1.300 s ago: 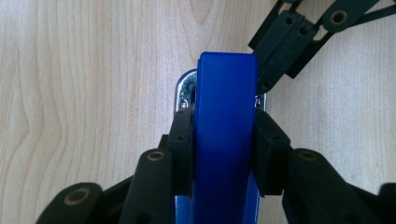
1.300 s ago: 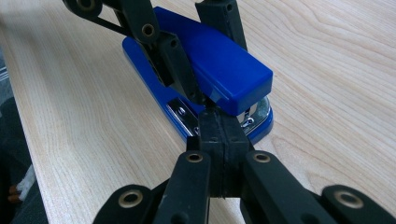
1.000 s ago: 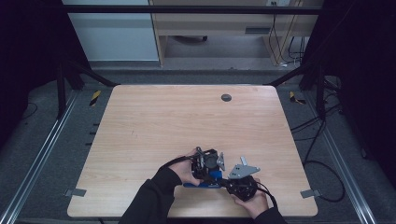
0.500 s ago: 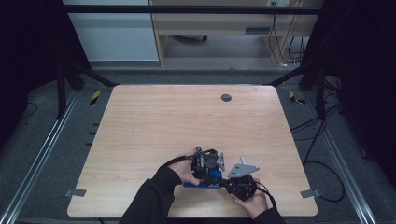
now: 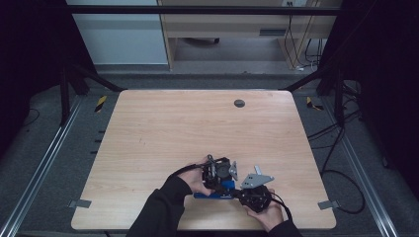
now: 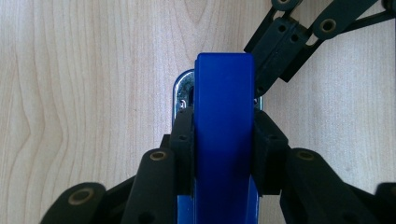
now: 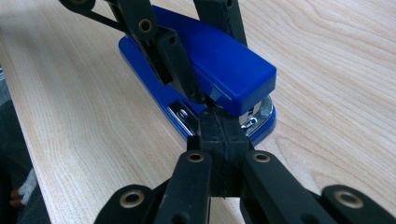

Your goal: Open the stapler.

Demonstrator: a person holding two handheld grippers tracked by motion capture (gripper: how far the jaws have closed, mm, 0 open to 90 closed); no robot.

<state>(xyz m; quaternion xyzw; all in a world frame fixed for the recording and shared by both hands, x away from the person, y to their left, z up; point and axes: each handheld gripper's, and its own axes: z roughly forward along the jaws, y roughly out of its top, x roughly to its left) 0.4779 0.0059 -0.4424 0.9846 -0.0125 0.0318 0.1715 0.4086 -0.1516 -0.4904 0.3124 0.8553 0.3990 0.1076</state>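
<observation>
While your left gripper (image 6: 223, 154) has its jaws clamped on the sides of the blue stapler (image 6: 223, 140) lying near the tabletop's (image 5: 163, 133) front edge, your right gripper (image 7: 219, 125), jaws fully closed, touches its metal nose, so any pressing or opening looks undone

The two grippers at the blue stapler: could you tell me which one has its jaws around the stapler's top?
The left gripper: its jaws clamp the sides of the blue stapler. The right gripper is shut, its tips at the stapler's front end.
</observation>
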